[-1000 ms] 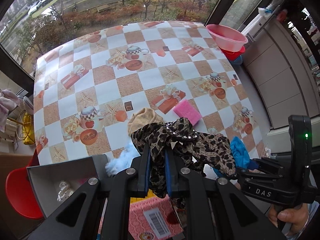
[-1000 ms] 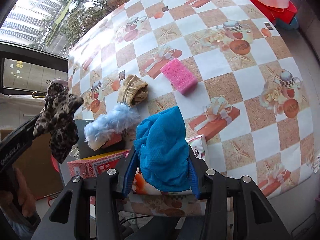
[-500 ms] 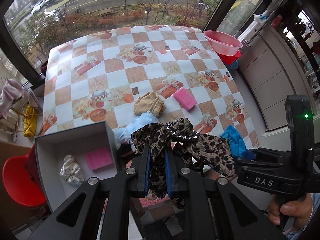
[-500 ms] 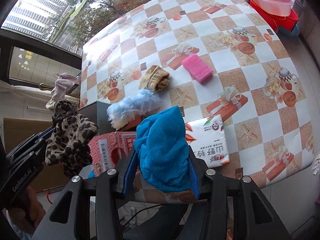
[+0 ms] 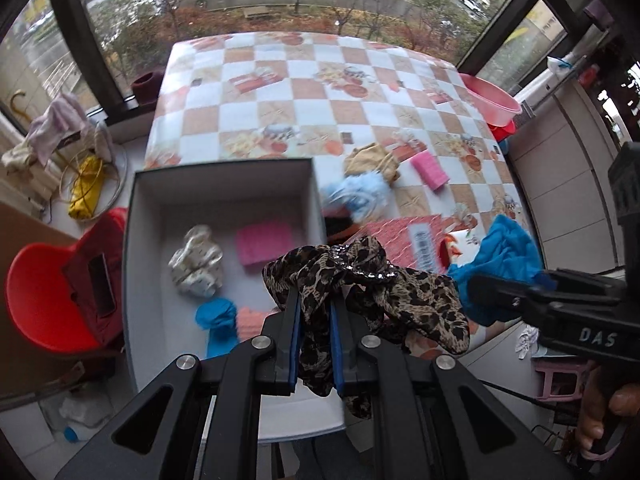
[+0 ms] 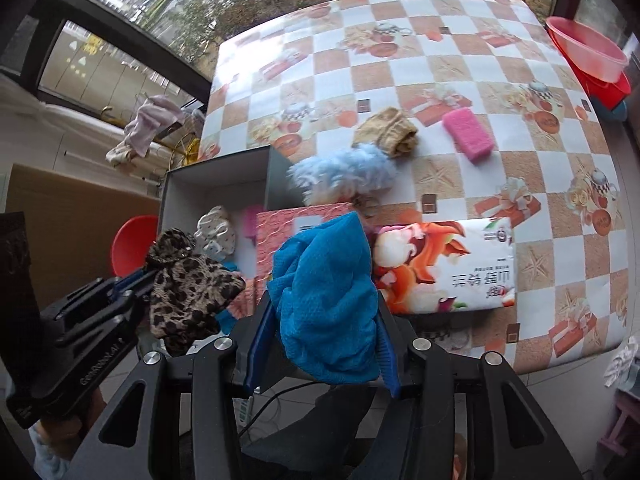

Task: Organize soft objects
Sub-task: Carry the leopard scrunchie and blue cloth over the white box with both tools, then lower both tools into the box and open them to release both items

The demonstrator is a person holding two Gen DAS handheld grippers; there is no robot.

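My left gripper (image 5: 314, 300) is shut on a leopard-print cloth (image 5: 372, 280) and holds it above the front right part of the grey open box (image 5: 138, 240); the cloth also shows in the right wrist view (image 6: 188, 292). My right gripper (image 6: 320, 312) is shut on a blue mesh cloth (image 6: 326, 300), held in the air just right of the box. Inside the box lie a white spotted cloth (image 5: 196, 260), a pink sponge (image 5: 264, 242) and a blue cloth (image 5: 216, 316). On the table lie a fluffy light-blue piece (image 6: 344, 172), a tan cloth (image 6: 388, 132) and a pink sponge (image 6: 468, 134).
A pink patterned packet (image 6: 296, 228) and a tissue pack (image 6: 444, 268) lie at the table's near edge beside the box. A red chair (image 5: 44, 276) stands left of the box. Pink and red basins (image 6: 588, 52) sit past the table's right edge.
Both grippers have pulled back and to the left with their cloths. The left one now hangs over the open box, whose inside has come fully into view.
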